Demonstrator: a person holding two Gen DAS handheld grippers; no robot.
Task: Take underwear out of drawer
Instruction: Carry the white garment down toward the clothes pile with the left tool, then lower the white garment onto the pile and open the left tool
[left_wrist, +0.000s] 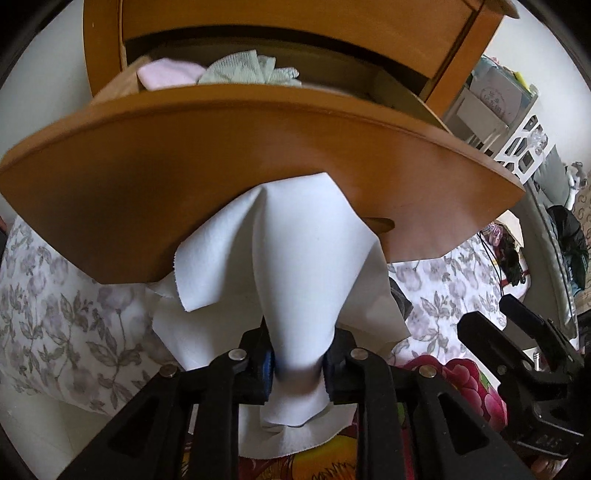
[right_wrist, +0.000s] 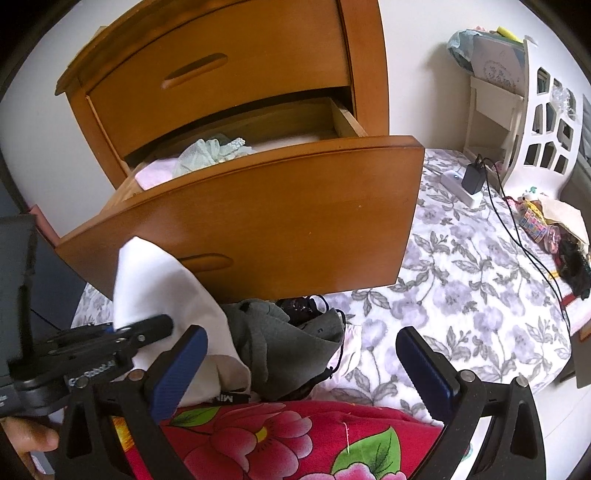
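White underwear (left_wrist: 295, 258) hangs in front of the open wooden drawer (left_wrist: 184, 166), bunched between the blue pads of my left gripper (left_wrist: 297, 369), which is shut on it. Inside the drawer lie a pink garment (left_wrist: 166, 74) and a mint green one (left_wrist: 240, 70). In the right wrist view the same white underwear (right_wrist: 159, 284) stands up from the left gripper (right_wrist: 147, 330) at the lower left, below the drawer front (right_wrist: 295, 214). My right gripper (right_wrist: 303, 369) is open and holds nothing, above a grey garment (right_wrist: 288, 339) lying on the bed.
A floral bedspread (right_wrist: 461, 295) lies under the drawer, with a red flowered blanket (right_wrist: 277, 435) nearest me. A charger with cables (right_wrist: 474, 177) and a white shelf (right_wrist: 546, 129) are at the far right. A closed drawer (right_wrist: 221, 62) sits above the open one.
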